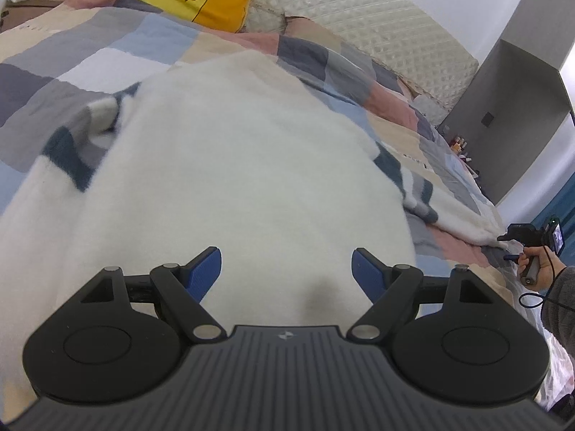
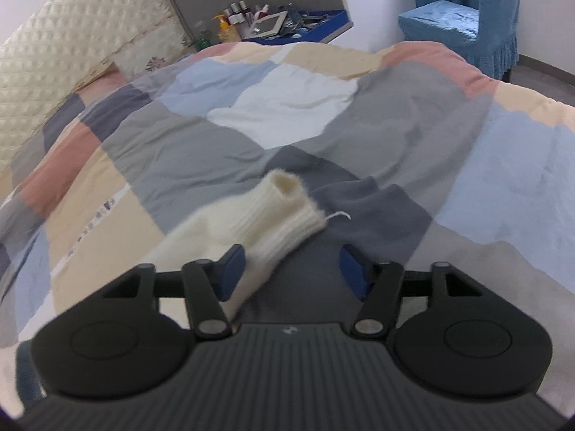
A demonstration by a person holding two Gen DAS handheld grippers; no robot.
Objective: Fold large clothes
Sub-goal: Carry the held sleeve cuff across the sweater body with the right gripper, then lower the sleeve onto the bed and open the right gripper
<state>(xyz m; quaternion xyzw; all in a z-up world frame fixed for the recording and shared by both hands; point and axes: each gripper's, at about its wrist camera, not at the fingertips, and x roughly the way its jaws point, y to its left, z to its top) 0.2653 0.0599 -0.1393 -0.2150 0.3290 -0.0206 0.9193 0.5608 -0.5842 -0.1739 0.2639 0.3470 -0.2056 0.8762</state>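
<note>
On the quilt lies the white sweater, spread flat and, I judge, not yet folded. Its body runs lengthwise away from the left gripper, toward the headboard. One sleeve stretches sideways from the body, cuff outward. Left gripper gapes empty; right gripper stands parted, sleeve loose between its jaws.
</note>
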